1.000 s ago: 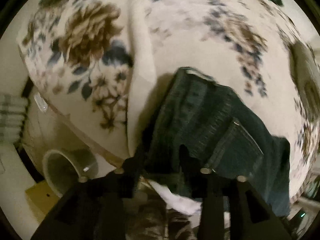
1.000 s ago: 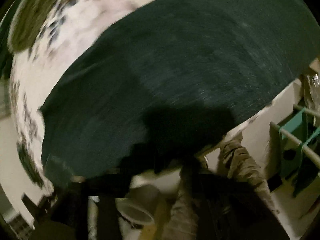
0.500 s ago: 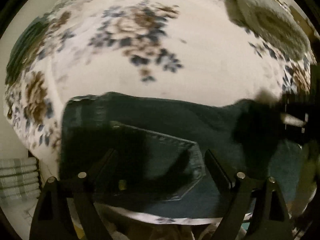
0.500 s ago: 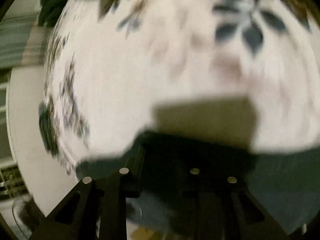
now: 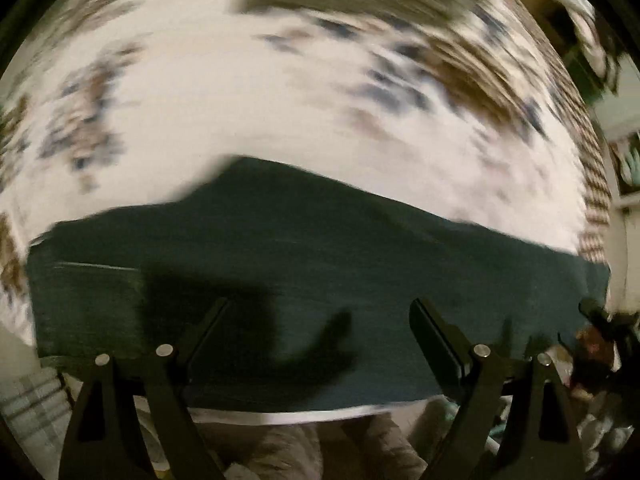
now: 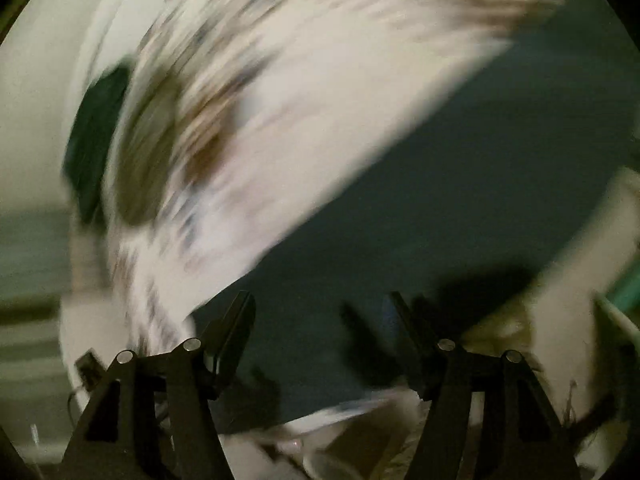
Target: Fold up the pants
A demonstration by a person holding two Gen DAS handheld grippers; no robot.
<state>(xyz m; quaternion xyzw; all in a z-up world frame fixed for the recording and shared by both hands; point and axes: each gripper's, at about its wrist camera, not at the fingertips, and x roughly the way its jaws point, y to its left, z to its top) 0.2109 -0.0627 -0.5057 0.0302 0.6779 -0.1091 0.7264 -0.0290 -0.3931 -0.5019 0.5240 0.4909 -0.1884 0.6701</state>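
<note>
A white bedspread (image 5: 240, 120) printed with brown and blue flowers covers the bed, heavily blurred in both views. A dark green cloth (image 6: 94, 144) lies at its far edge. Plaid fabric (image 5: 28, 404) shows lower left.

A bed covered by a white floral bedspread (image 5: 248, 92), printed with brown and dark blue flowers, fills both blurred views. Pale wall (image 6: 36, 92) shows past its left edge. Light is dim, casting hard shadows.

Black angular fingers (image 5: 436, 336), 4 silver screws per gripper
</note>
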